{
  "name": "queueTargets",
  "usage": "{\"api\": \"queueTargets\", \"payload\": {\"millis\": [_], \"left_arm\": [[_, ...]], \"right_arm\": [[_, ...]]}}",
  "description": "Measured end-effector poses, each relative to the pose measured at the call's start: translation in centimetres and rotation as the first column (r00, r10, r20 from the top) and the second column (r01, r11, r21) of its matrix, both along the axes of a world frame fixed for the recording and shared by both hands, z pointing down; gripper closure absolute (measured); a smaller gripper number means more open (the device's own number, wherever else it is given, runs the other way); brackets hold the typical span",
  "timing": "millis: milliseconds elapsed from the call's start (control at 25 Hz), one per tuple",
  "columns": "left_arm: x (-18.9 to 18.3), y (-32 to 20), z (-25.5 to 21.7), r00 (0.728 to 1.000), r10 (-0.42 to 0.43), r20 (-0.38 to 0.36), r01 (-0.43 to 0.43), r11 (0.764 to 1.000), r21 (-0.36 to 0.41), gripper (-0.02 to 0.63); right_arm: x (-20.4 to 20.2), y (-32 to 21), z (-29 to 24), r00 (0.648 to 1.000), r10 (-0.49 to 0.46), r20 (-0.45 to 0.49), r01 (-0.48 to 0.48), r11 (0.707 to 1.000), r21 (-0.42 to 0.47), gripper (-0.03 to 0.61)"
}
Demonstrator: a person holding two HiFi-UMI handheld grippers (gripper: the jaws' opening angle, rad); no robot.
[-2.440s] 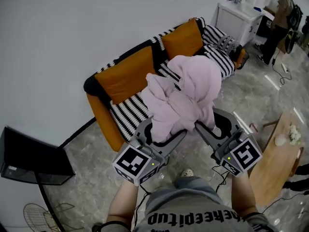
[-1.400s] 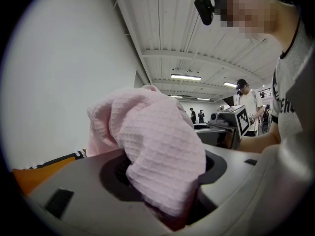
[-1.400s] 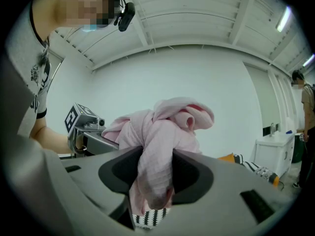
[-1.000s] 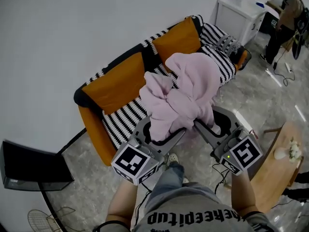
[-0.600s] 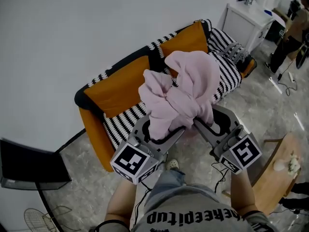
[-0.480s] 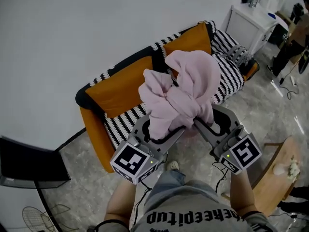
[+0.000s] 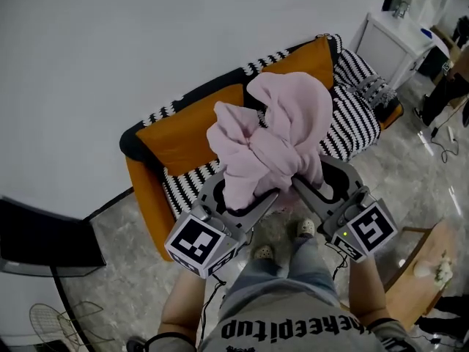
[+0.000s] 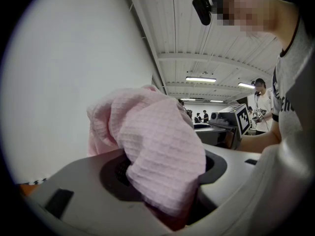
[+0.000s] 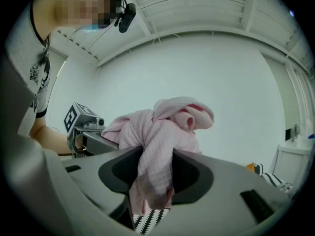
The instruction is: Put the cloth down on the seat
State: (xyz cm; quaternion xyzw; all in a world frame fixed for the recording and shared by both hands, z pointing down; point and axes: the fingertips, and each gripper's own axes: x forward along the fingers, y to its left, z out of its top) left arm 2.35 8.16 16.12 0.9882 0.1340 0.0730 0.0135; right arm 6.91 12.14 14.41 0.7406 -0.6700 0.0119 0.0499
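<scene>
A bunched pink cloth [image 7: 275, 141] hangs in the air between both grippers, in front of the sofa. My left gripper [image 7: 245, 200] is shut on its left lower part; the cloth [image 8: 157, 146] fills the space between the jaws. My right gripper [image 7: 304, 189] is shut on the right lower part, where a fold of the cloth [image 9: 155, 166] is pinched. The sofa seat [image 7: 194, 182] is black-and-white striped, with orange cushions [image 7: 194, 127] along its back. The cloth hides the middle of the seat.
The sofa stands against a white wall. A white cabinet [image 7: 399, 46] is at the far right, a wooden table [image 7: 421, 277] at the near right, a dark screen [image 7: 40, 237] at the left. The person's feet [image 7: 282, 240] stand on grey marbled floor.
The view has shifted so the sofa sits a little further right and nearer. Both grippers keep their hold on the cloth, which stays bunched between them. The person's feet have stepped forward.
</scene>
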Motion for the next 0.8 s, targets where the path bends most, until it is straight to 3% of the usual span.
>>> {"api": "queueTargets", "payload": {"millis": [400,520,800], "left_arm": [[1.2,-2.4,0.4,0.99,-0.143,0.002,0.143,0.99,0.01,0.322],[2.7,-5.1,0.5,0.98,-0.198,0.013,0.198,0.98,-0.003,0.322],[2.7,-5.7,0.4,0.943,-0.332,0.005,0.332,0.943,0.01,0.322]], "right_arm": [[1.7,-3.0,0.4,0.989,-0.145,-0.003,0.145,0.989,0.012,0.385],[3.4,-6.1,0.4,0.98,-0.199,0.007,0.199,0.98,0.004,0.385],[3.8,-7.5,0.4,0.943,-0.332,0.0,0.332,0.943,0.017,0.385]]}}
